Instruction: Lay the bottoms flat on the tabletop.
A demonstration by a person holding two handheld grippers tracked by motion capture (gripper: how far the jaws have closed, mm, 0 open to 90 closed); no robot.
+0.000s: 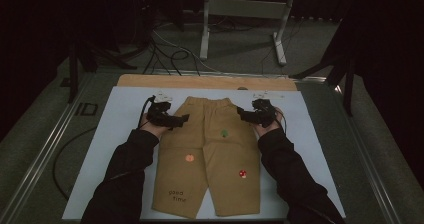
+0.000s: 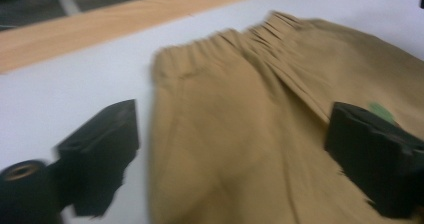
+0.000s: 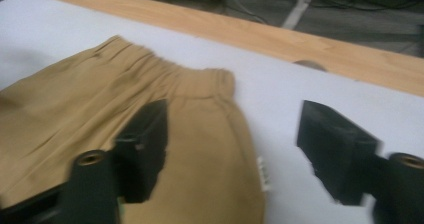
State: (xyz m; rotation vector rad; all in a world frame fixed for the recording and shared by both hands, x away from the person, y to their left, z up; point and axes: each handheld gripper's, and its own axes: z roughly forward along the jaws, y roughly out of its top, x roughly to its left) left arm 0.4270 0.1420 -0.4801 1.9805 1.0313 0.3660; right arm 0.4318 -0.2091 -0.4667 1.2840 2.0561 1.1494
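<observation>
We see tan trousers point(image 1: 212, 154) lying flat on the white sheet point(image 1: 120, 134) over the bench, waistband toward the far edge. Our left tongs point(image 1: 181, 119) straddle the trousers' left side with jaws apart; our right tongs point(image 1: 242, 113) straddle the right side, also apart

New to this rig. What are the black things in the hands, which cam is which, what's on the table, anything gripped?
No robot here: a person holds a handheld two-jaw gripper in each hand, the left gripper and the right gripper. The high view comes from a fixed camera above the table. The other two views come from cameras riding on each gripper, looking along its black jaws.

On the white mat lie tan child's trousers, flat, waistband away from the person, with small patches and printed words. Beyond the mat is a wooden table edge.

Both grippers are open, jaws straddling the trousers' side edges near the waistband. Nothing is gripped.
</observation>
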